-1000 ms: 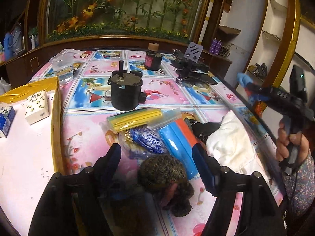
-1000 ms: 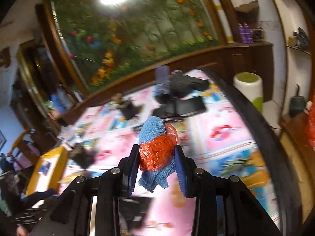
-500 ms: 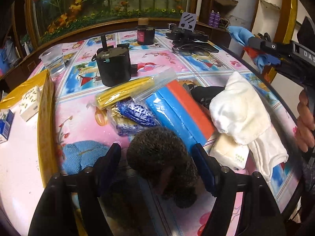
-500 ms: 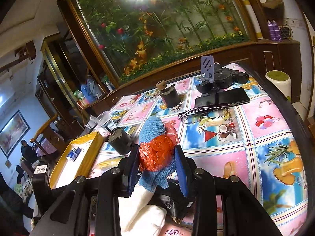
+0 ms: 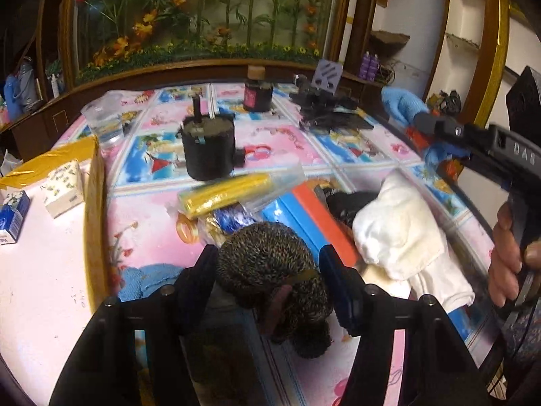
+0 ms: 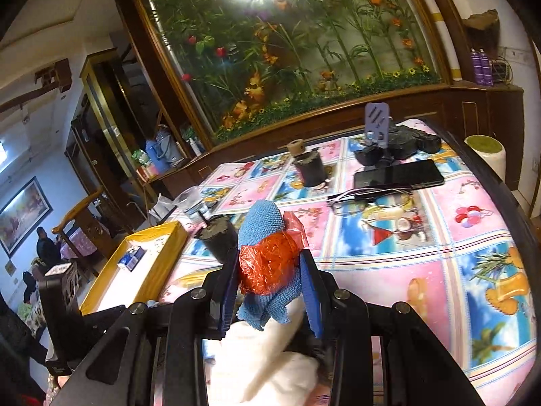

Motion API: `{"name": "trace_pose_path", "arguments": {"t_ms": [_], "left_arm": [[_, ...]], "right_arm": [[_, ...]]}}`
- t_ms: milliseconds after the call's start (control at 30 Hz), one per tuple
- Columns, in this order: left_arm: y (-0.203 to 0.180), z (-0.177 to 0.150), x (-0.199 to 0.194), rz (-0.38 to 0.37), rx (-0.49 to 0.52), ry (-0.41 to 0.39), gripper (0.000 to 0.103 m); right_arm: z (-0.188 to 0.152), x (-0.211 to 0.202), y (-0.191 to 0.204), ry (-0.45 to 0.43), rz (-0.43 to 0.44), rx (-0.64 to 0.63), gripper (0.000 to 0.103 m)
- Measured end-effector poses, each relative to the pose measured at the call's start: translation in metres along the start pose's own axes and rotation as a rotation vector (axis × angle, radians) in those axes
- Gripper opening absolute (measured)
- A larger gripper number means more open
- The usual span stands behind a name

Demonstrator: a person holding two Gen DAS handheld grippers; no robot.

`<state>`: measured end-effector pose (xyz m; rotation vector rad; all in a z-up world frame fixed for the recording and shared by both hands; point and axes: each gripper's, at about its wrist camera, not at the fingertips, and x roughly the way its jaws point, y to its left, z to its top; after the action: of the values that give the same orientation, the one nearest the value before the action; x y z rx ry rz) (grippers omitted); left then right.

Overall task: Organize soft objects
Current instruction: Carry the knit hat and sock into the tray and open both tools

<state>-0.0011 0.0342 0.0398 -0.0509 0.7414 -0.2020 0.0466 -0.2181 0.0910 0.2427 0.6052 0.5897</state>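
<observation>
A dark speckled knitted hat (image 5: 263, 264) lies at the near table edge. My left gripper (image 5: 267, 250) straddles it, jaws closing, both pads against its sides. My right gripper (image 6: 269, 260) is shut on a blue knitted cloth (image 6: 263, 216) wrapped with a crumpled red plastic bag (image 6: 267, 267), held in the air over a white cloth (image 6: 270, 365). In the left wrist view that right gripper (image 5: 422, 125) reaches in from the right, a hand on its grip, above the white cloth (image 5: 395, 233). Another blue knitted piece (image 5: 145, 277) lies left of the hat.
A yellow-rimmed tray (image 5: 96, 182) with small cartons sits at the left. Behind the hat lie a blue and orange pack (image 5: 314, 216) and a bagged yellow roll (image 5: 230, 191). A black canister (image 5: 208, 149), plastic cup (image 5: 104, 121), phone (image 6: 399, 174) and glasses (image 6: 365, 196) stand farther back.
My left gripper's jaws have narrowed onto the knitted hat. The right gripper has swung across the table with the blue cloth and red bag still in it.
</observation>
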Motion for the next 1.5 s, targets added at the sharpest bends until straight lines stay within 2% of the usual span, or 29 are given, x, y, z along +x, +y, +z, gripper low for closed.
{"name": "trace_pose_path", "arguments": {"t_ms": [133, 233, 333, 667, 1000, 1333, 1500], "left_arm": [[0.008, 0.005, -0.017, 0.038, -0.035, -0.093, 0.061], [0.015, 0.008, -0.029, 0.106, -0.059, -0.166, 0.061], [0.021, 0.009, -0.037, 0.140, -0.081, -0.208, 0.061], [0.027, 0.008, -0.035, 0.171, -0.104, -0.208, 0.061], [0.048, 0.001, -0.061, 0.294, -0.207, -0.306, 0.061], [0.082, -0.013, -0.080, 0.382, -0.306, -0.316, 0.061], [0.097, -0.024, -0.095, 0.418, -0.333, -0.322, 0.061]], "right_arm": [[-0.011, 0.007, 0.033, 0.015, 0.030, -0.067, 0.037], [-0.020, 0.015, 0.055, 0.035, 0.055, -0.103, 0.037], [-0.028, 0.021, 0.073, 0.050, 0.078, -0.123, 0.037], [-0.040, 0.038, 0.101, 0.082, 0.110, -0.120, 0.038], [-0.041, 0.053, 0.119, 0.088, 0.105, -0.108, 0.038], [-0.053, 0.073, 0.163, 0.094, 0.131, -0.191, 0.038], [-0.056, 0.085, 0.176, 0.086, 0.161, -0.182, 0.038]]}}
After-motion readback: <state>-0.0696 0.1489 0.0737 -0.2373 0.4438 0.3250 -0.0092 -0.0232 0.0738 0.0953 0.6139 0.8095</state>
